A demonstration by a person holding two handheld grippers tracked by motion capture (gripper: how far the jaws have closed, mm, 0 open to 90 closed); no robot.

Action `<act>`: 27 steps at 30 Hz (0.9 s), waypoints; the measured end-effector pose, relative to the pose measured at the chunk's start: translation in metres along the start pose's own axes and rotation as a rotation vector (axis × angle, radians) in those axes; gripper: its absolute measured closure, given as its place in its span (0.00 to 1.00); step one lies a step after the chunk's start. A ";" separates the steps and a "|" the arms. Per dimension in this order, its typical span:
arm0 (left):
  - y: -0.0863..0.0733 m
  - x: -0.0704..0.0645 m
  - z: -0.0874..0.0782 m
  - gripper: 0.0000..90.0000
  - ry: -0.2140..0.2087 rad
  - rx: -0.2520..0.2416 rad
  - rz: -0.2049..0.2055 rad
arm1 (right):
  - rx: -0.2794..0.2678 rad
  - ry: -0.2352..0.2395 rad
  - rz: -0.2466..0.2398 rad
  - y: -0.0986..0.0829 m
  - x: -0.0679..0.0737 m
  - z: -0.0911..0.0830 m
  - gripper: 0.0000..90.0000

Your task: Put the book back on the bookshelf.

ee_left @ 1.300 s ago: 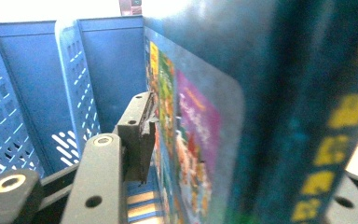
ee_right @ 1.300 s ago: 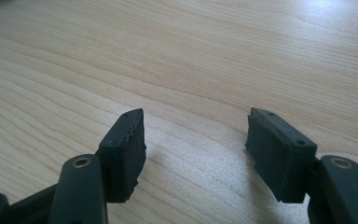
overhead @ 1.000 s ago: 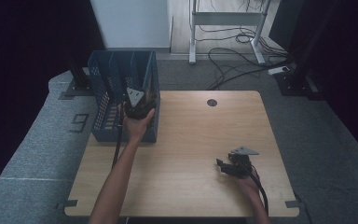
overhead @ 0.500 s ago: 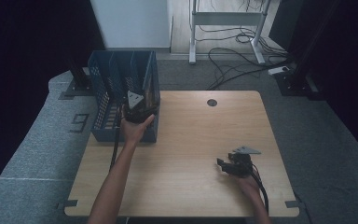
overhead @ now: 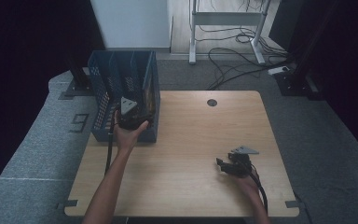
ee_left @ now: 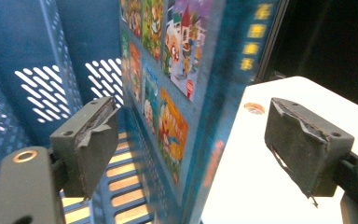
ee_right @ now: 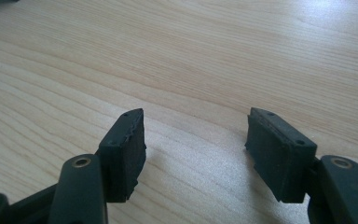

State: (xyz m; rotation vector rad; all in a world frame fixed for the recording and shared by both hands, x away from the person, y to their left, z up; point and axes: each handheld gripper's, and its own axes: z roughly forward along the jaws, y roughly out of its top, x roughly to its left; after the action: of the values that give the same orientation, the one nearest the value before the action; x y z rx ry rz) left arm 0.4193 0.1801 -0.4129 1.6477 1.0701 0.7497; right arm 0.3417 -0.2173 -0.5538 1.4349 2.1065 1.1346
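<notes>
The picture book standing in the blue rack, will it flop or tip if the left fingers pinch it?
The picture book looks thin and flat, so probably light and somewhat bendy. It stands upright against the blue rack wall, which likely stops it tipping. Its printed cover seems glossy, so it may slip between the open left gripper fingers.

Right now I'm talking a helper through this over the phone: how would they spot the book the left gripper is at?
Find the blue slotted file rack at the wooden table's far left corner. The book stands upright in its rightmost slot, between the open jaws of the left gripper. It is the rack's one colourful item, its cover tiled with cartoon pictures.
</notes>
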 end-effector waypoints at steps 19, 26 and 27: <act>-0.027 -0.008 -0.043 0.17 -0.087 0.048 -0.019 | 0.002 -0.005 -0.006 0.000 0.001 0.000 0.40; -0.039 -0.017 -0.060 0.17 -0.116 0.053 -0.019 | 0.001 -0.006 -0.006 0.000 0.001 0.000 0.40; -0.041 -0.019 -0.063 0.17 -0.125 0.053 -0.018 | 0.001 -0.006 -0.006 0.000 0.001 0.000 0.40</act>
State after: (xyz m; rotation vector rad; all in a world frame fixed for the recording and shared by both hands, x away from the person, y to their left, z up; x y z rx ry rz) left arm 0.3453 0.1931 -0.4317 1.7046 1.0214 0.6031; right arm 0.3417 -0.2163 -0.5538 1.4298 2.1066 1.1260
